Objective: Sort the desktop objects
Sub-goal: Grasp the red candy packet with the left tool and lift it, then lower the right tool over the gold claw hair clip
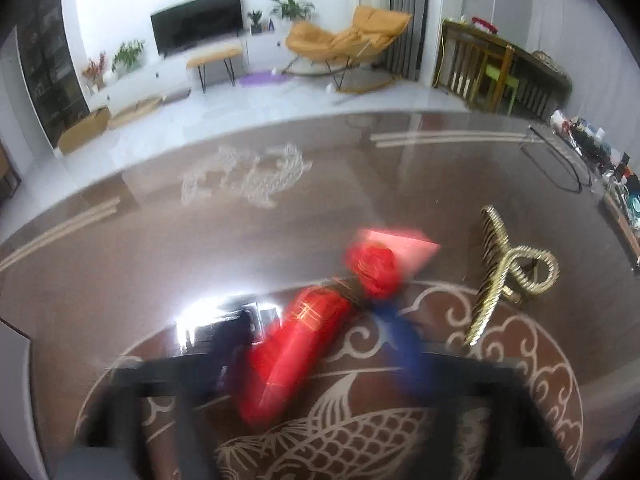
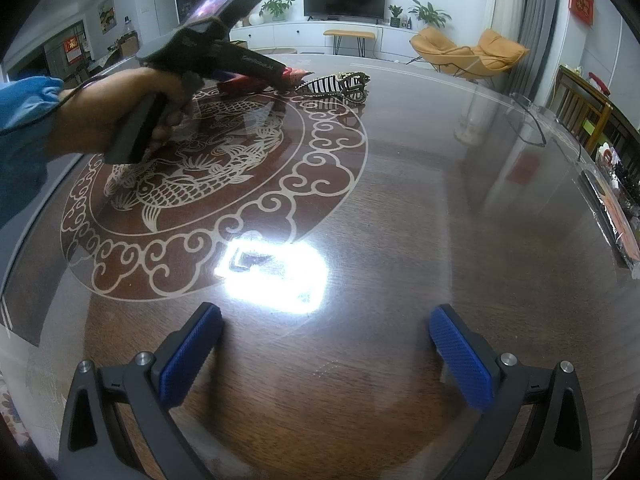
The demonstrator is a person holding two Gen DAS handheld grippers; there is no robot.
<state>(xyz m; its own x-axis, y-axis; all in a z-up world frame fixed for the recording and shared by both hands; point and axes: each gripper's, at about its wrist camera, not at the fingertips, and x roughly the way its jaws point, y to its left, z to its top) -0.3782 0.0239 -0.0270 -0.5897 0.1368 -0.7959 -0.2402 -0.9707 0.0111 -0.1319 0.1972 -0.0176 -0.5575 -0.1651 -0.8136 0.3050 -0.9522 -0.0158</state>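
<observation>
Our right gripper (image 2: 324,344): jaws wide apart, empty, far off | our left gripper (image 1: 320,344): clamped across red wrapped roll (image 1: 292,352), its long axis diagonal | gold hair claw (image 1: 508,272) just right-beyond, on table (image 1: 120,264), we judge left nearer.

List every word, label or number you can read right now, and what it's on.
Nothing is clear enough to quote.
Red package: gold markings, motion-blurred, unreadable.
Left gripper: white lettering along its body, too small to read.
Red wall hanging: gold characters, too small to read.
Red poster, far left: too blurred to read.
</observation>
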